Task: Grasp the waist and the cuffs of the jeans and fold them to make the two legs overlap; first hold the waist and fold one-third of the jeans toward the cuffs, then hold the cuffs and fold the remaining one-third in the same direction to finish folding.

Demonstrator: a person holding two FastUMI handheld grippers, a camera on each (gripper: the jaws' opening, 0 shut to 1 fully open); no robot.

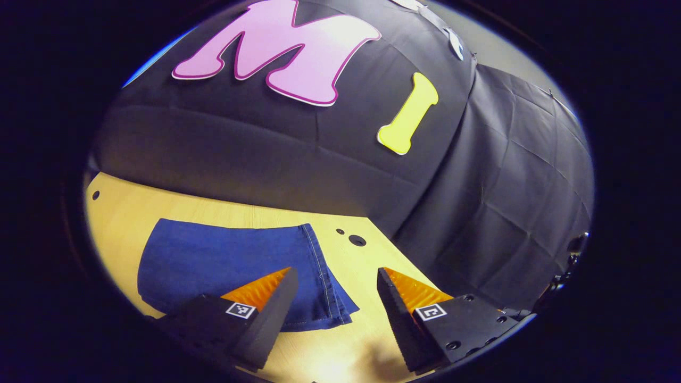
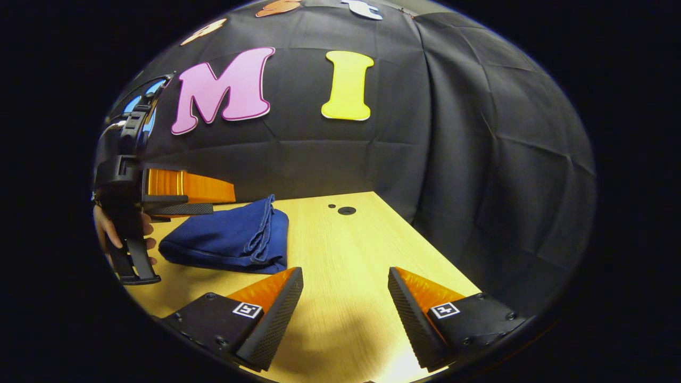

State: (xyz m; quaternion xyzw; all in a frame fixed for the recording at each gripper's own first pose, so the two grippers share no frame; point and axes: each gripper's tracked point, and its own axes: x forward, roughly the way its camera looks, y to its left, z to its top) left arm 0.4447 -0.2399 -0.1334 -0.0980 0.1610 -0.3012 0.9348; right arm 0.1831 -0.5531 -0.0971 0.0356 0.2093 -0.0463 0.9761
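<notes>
Both the left gripper [image 1: 335, 276] and right gripper [image 2: 346, 276] gape above folded jeans [image 2: 229, 236].

The dark blue jeans [image 1: 223, 266] [image 2: 229, 236] are folded into a compact stack, laid flat on the wooden table [image 2: 346, 266].

A pale wooden table [image 2: 362, 250] with drilled holes stands against creased black cloth walls [image 2: 479, 159].

Folded jeans [image 2: 226, 236] (table [image 2: 351, 255]), fingers [image 2: 276, 303] apart
</notes>
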